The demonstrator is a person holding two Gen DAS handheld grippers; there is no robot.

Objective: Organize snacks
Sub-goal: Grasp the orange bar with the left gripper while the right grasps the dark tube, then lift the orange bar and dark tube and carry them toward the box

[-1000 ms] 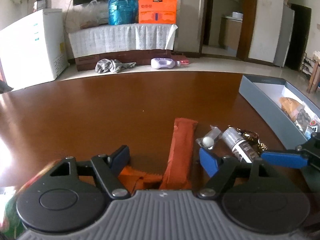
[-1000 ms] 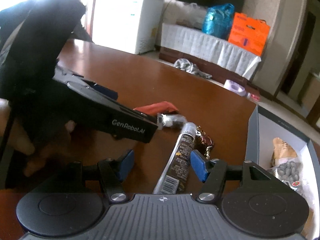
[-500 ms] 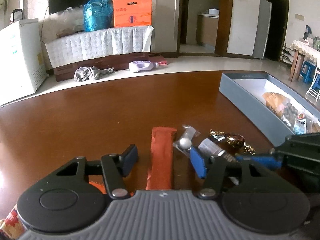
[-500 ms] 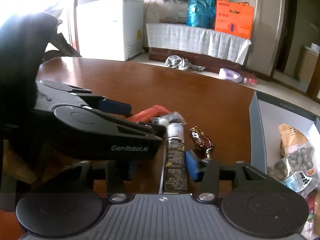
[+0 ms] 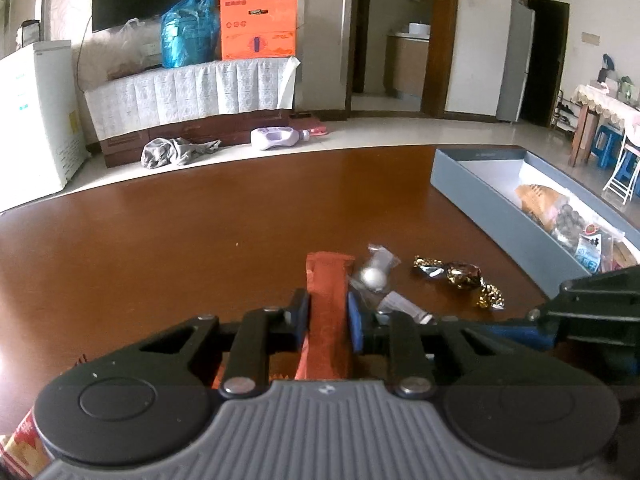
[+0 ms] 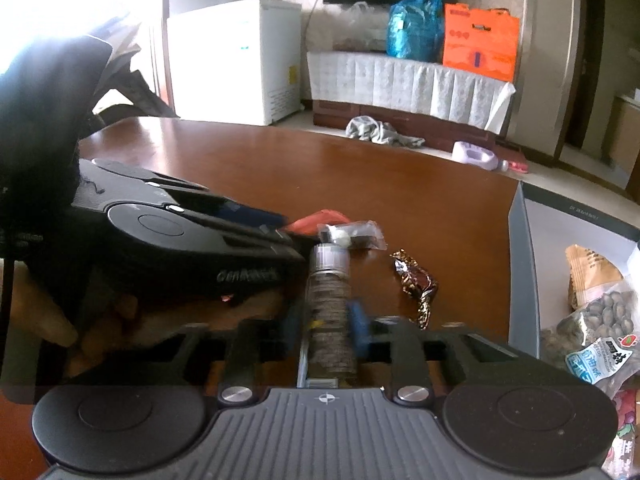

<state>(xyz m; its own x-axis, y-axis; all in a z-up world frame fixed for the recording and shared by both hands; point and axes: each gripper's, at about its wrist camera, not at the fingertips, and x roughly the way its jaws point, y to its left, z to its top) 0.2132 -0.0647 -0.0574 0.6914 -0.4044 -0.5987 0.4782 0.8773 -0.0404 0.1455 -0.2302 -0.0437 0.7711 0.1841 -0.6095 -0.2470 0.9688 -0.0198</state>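
The left claw [image 5: 327,316] is closed on the flat orange-red snack bar [image 5: 328,288], gripped across its narrow width near mid-length, while the right claw [image 6: 325,322] is closed on a dark, silver-ended cylindrical packet [image 6: 329,296]; both items lie at tabletop [image 5: 180,248] level. Both are judged light, with crushable, slippery film wrappers, so moderate pressure is advised. The grey box [image 5: 496,204] stands to the right, well apart.
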